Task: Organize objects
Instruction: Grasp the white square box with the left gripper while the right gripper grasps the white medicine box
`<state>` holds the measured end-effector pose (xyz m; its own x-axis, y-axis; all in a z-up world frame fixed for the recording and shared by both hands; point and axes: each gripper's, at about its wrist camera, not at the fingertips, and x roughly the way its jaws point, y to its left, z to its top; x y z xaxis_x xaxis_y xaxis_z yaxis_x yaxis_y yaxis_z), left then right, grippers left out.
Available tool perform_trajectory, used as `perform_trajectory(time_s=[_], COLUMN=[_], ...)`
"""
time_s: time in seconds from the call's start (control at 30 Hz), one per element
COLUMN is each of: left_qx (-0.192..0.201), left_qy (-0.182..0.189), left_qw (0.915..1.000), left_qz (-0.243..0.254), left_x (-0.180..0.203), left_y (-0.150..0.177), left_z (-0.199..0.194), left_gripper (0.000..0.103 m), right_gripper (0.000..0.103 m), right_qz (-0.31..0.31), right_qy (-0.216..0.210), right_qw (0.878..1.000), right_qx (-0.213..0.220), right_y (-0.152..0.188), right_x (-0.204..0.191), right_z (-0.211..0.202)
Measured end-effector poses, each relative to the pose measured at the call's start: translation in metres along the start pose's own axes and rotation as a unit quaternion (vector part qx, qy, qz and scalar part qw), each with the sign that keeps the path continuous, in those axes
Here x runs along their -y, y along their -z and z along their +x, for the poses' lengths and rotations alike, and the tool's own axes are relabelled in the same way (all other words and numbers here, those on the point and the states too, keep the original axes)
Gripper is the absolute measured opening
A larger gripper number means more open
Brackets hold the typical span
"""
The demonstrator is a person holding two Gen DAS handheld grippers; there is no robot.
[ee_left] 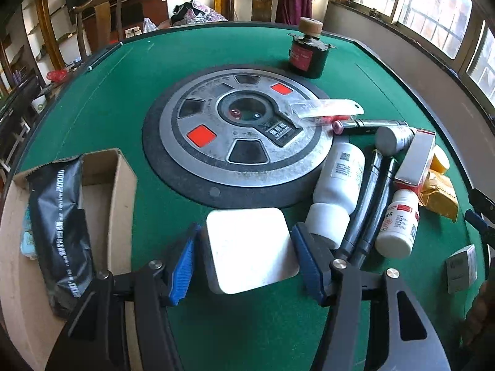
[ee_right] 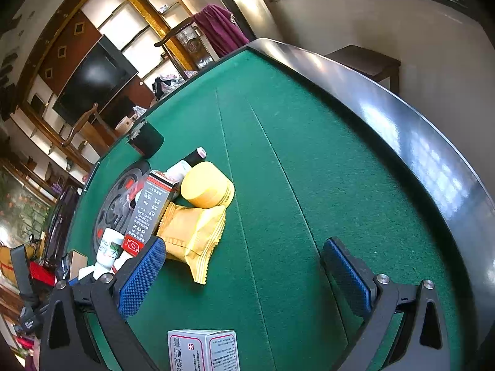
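White box [ee_left: 250, 249] sits clamped between the blue pads of my left gripper [ee_left: 246, 261], low over the green felt table [ee_left: 123, 117], just right of the cardboard box [ee_left: 105, 185] that already holds a black pouch [ee_left: 58, 232]. I judge the smooth sides could slip if my grip loosens, or a corner could catch the carton's rim. Farther right lie white bottles [ee_left: 340, 182] and black tubes [ee_left: 371, 204]. My right gripper [ee_right: 244, 278] hangs wide and empty over bare felt, near a yellow packet [ee_right: 195, 235]. Shelves, chairs and sunlit windows ring the room.
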<state>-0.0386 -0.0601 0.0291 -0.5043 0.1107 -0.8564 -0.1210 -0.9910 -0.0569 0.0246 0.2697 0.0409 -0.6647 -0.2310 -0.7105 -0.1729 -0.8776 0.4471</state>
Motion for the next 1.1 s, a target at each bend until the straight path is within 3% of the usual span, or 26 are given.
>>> perform_trajectory(time_s=[0.17,0.43,0.53,0.73,0.97,1.03,1.1], left_qx=[0.009,0.073,0.104,0.131,0.142,0.137,0.135], left_qy=[0.039,0.116,0.124,0.122,0.126,0.129,0.13], left_qw=[0.9991,0.989,0.9845,0.9801,0.978,0.9779,0.9779], left_qz=[-0.017,-0.057,-0.068,-0.086,-0.086,-0.091,-0.094], left_x=[-0.003,-0.02,-0.03,-0.054,-0.063,-0.064,-0.068], left_y=[0.011,0.059,0.077,0.099,0.114,0.117,0.12], left_z=[-0.017,-0.092,-0.121,-0.156,-0.161,-0.157,-0.157], left_gripper=[0.054,0.055,0.055,0.055,0.055,0.055,0.055], right_gripper=[0.103,0.103,0.103,0.103,0.103,0.101,0.091], right_qz=[-0.001,-0.018,-0.025,-0.058,-0.097,-0.113,-0.138], right_qy=[0.005,0.024,0.031,0.056,0.047,0.055,0.075], right_qw=[1.0,1.0,0.999,0.997,0.994,0.991,0.987], right_qx=[0.003,0.003,0.002,-0.003,-0.034,-0.036,-0.033], right_y=[-0.002,0.0,0.0,0.001,0.026,0.034,0.042], right_x=[0.001,-0.004,-0.006,-0.017,-0.034,-0.039,-0.047], right_z=[-0.002,0.0,0.001,-0.009,-0.035,-0.036,-0.036])
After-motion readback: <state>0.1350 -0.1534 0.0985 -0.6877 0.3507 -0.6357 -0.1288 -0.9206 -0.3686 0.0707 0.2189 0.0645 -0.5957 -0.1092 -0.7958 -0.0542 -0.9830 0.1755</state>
